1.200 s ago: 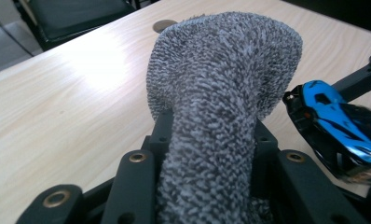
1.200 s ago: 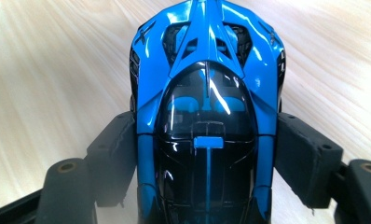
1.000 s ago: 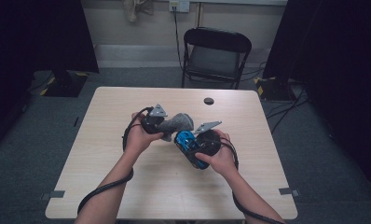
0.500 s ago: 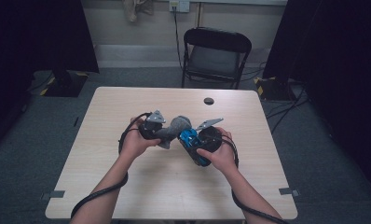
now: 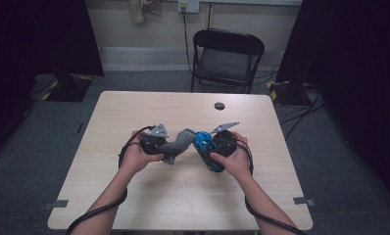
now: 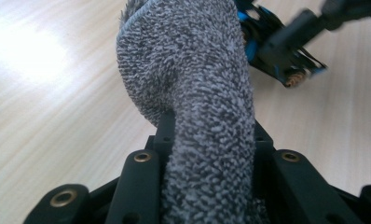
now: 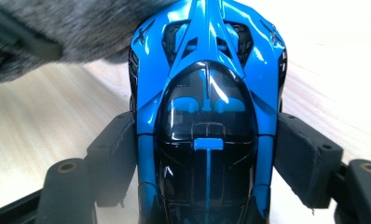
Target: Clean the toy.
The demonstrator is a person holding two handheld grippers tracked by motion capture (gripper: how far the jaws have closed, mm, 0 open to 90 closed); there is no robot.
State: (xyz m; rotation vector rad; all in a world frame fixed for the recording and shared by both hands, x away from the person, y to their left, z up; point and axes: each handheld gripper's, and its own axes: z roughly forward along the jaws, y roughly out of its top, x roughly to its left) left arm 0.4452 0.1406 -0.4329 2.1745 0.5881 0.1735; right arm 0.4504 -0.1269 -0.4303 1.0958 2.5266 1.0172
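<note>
Pale worktop (image 5: 134,196) below; our left hand-held gripper (image 5: 159,145) clamps the grey cloth (image 6: 193,93); the right hand-held gripper (image 5: 213,152), at its three o'clock, grips the blue toy car (image 7: 207,116); we should wipe gently.

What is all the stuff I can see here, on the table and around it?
Toy car: one, blue and black, above the table's middle, clamped between the right gripper's jaws.
Cloth: one, grey and fuzzy, pinched in the left gripper, its far end against the toy car.
Small round object: one, black, near the table's far edge.
Table: one, light wood.
Folding chair: one, black, behind the table.
Wall socket: one, white, with a cable hanging down.
Left gripper: one, black, in the person's left hand.
Right gripper: one, black, in the right hand.
</note>
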